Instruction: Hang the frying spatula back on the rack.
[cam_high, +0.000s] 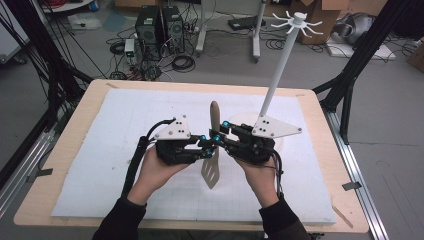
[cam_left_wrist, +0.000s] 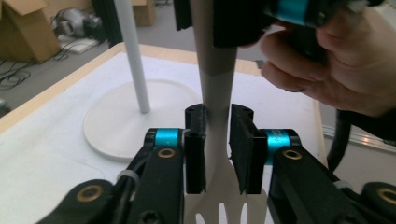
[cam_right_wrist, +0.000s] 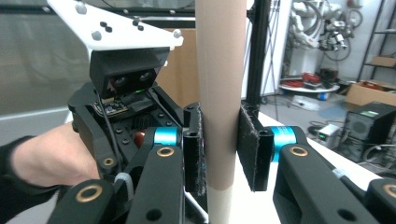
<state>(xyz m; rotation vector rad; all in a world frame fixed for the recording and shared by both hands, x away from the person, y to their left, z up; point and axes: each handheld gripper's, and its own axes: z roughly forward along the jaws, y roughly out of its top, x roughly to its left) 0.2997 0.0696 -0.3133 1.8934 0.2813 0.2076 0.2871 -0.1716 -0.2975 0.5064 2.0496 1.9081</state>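
Beige and slotted, one spatula (cam_high: 213, 145) is held upright above the white mat (cam_high: 115, 150) between both grippers. The left gripper (cam_left_wrist: 217, 140) is clamped on its thin neck just above the blade, and the right gripper (cam_right_wrist: 219, 144) is closed around the thicker brown handle higher up. Lifting is judged done; hanging it on the single white hook stand (cam_high: 280, 70), which rises just beyond the right gripper, is judged to be left. Counted: one spatula, one stand, two grippers.
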